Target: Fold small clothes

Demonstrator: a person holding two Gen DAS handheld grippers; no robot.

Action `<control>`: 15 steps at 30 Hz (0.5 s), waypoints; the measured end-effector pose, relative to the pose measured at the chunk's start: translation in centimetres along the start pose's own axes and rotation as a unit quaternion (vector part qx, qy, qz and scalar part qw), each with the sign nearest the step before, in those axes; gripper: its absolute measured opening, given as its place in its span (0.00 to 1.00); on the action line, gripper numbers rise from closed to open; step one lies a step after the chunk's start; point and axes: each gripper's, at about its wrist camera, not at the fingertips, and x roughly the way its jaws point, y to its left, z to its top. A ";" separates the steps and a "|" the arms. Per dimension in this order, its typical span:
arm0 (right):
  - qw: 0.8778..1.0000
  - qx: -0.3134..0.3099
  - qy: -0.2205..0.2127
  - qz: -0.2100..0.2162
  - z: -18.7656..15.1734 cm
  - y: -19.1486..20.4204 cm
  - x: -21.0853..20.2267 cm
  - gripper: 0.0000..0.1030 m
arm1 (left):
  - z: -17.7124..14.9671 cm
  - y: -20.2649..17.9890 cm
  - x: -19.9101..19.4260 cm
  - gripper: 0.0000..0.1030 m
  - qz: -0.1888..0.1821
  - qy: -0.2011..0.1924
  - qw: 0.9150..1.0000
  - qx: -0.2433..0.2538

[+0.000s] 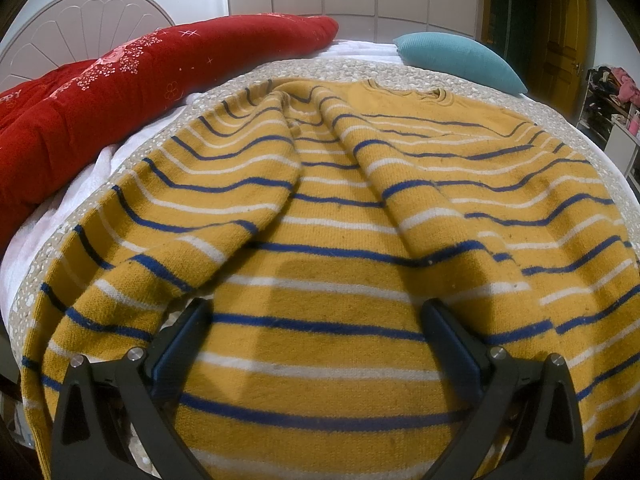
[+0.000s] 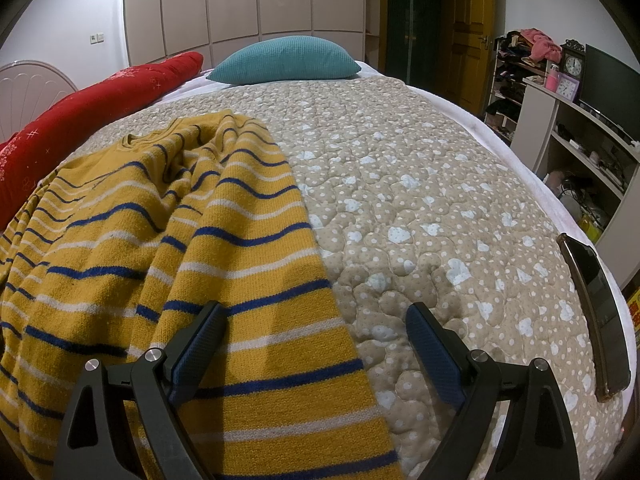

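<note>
On the quilted bedspread (image 2: 420, 184) the yellow striped sweater (image 1: 332, 208) lies spread out but rumpled, neck toward the pillows, with one sleeve draped loosely across its body. I judge the fold barely begun: no clean crease shows, and both sides and the hem are left to do. My left gripper (image 1: 316, 316) hovers over the hem with jaws wide apart, holding nothing; my right gripper (image 2: 316, 320) straddles the sweater's right edge, equally spread and empty.

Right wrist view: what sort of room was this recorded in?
Most likely a home bedroom: a bed with a quilted cover, a teal pillow near the far end, and wardrobe doors behind.
</note>
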 end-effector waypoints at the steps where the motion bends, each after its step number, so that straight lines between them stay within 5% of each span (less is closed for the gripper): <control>1: 1.000 0.000 0.000 -0.001 0.0 0.0 0.0 0.91 | 0.2 0.1 -0.2 1.00 -0.002 0.001 1.000 0.000; 4: 1.000 -0.001 0.003 -0.002 0.0 0.0 0.0 0.92 | 0.8 1.1 -1.2 1.00 -0.020 0.021 0.999 -0.020; 8: 1.000 -0.003 0.009 -0.003 0.1 0.0 0.2 0.93 | 1.8 4.5 -4.4 1.00 -0.036 -0.006 0.997 -0.072; 15: 1.000 -0.003 0.009 0.000 0.3 -0.1 0.0 0.93 | 2.1 12.7 -7.1 1.00 0.034 -0.030 0.990 -0.132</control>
